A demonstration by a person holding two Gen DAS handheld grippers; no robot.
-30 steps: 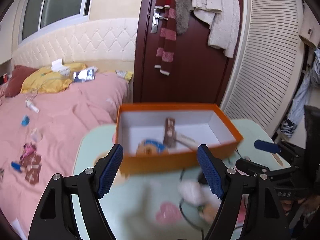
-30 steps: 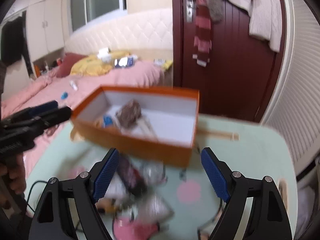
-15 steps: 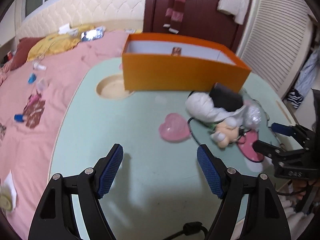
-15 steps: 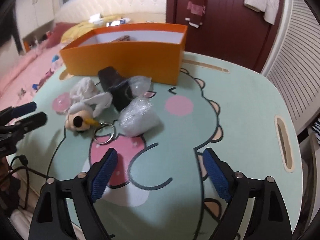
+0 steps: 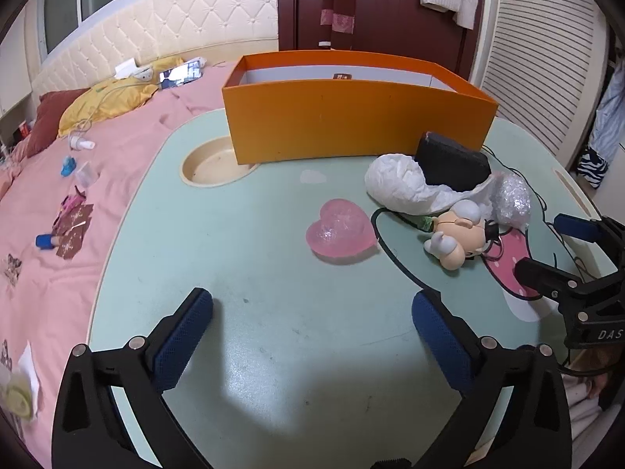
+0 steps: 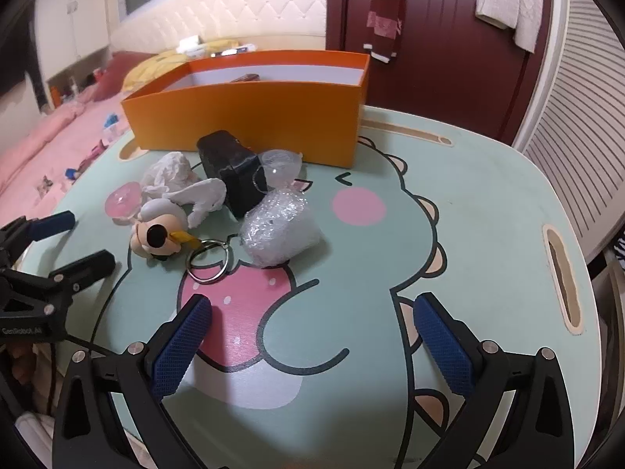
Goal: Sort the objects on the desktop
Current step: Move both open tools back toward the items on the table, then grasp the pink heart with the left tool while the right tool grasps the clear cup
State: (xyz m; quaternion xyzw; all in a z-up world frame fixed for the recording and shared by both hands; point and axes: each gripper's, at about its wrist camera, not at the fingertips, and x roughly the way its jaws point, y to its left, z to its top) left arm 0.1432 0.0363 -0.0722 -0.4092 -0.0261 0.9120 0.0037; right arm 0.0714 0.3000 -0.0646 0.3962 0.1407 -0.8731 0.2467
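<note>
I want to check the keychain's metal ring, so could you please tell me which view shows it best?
The right wrist view: the metal ring lies unobstructed on the table, whole. In the left wrist view the figure mostly hides it.

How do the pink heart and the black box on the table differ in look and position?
The pink heart is translucent and rounded; the black box is opaque and blocky. The heart lies flat and alone on bare tabletop, while the box is tilted, close in front of the orange box among crumpled white paper. The heart looks lower than the box. Both sit on the green table, outside the orange box, ungrasped.
</note>
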